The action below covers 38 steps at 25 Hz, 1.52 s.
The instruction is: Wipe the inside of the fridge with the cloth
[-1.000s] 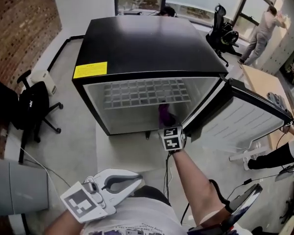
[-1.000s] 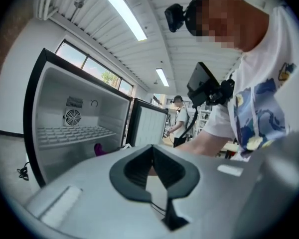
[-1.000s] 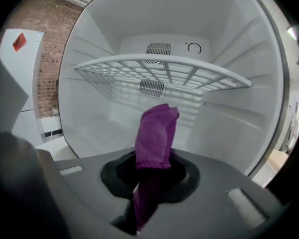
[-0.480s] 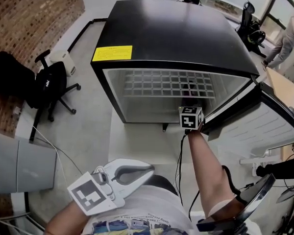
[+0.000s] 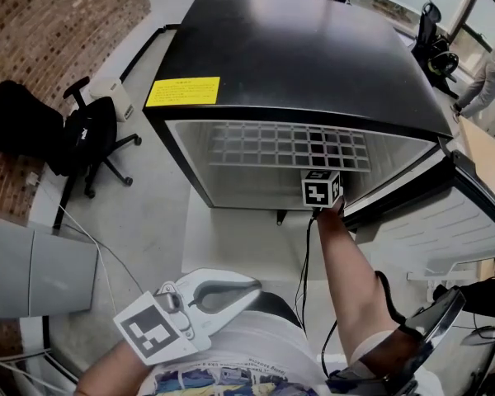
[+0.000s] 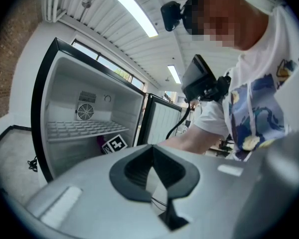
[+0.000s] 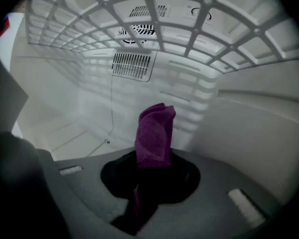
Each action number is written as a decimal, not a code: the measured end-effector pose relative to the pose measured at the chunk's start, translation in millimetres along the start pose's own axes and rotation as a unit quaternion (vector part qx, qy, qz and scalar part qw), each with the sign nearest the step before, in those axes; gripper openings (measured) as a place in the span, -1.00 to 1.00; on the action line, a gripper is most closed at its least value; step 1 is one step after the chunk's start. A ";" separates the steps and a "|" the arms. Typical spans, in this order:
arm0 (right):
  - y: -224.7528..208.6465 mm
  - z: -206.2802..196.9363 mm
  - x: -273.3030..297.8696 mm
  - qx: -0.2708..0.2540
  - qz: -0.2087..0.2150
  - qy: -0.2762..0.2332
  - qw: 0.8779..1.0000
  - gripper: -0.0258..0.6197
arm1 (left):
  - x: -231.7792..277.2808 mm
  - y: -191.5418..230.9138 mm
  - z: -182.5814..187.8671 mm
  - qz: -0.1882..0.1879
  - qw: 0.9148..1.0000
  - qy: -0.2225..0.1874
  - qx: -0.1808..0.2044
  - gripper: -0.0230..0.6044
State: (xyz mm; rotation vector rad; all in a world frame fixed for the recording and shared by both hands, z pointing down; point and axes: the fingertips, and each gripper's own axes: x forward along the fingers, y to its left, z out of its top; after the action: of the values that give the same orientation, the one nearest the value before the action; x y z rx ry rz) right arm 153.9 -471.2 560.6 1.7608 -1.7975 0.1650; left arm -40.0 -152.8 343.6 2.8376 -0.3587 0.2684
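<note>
Reaching into the open fridge (image 5: 313, 64) at its front right corner, the right gripper (image 7: 150, 176) clamps the purple cloth (image 7: 154, 133), free end up, apparently ready for wiping. The left gripper (image 5: 235, 295) waits outside, jaws together, empty.

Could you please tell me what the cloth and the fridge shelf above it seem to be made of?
The purple cloth looks like soft microfibre or terry: fuzzy nap, limp folds. The shelf looks like white moulded plastic or coated wire, matte: a smooth open grid.
</note>
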 end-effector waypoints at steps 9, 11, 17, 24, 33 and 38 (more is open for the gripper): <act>34.4 3.5 16.1 -0.005 0.043 0.006 0.999 -0.75 | 0.8 10.5 -1.2 0.015 1.000 0.005 -0.003 -0.91; 44.6 6.6 17.2 -0.008 0.052 0.003 0.999 -0.75 | -0.9 12.3 -0.8 0.020 1.000 0.004 -0.005 -0.91; 72.0 14.6 18.4 -0.013 0.078 -0.001 0.997 -0.75 | -6.9 15.4 -1.2 0.031 0.999 0.001 -0.010 -0.91; 101.3 23.3 17.9 -0.013 0.107 -0.004 0.994 -0.75 | -15.7 16.9 -4.8 0.042 0.999 0.003 -0.019 -0.91; 149.7 41.8 14.6 -0.017 0.146 -0.019 0.989 -0.75 | -32.5 19.7 -8.2 0.068 0.997 -0.001 -0.029 -0.91; 179.9 53.5 10.5 -0.005 0.178 -0.029 0.984 -0.76 | -43.2 21.0 -9.6 0.084 0.996 -0.007 -0.035 -0.91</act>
State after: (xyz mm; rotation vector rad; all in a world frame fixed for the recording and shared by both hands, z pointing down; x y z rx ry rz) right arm -32.3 -487.2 580.5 1.4359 -2.1394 0.2504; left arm -88.2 -160.3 348.5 2.7446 -0.5990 0.2624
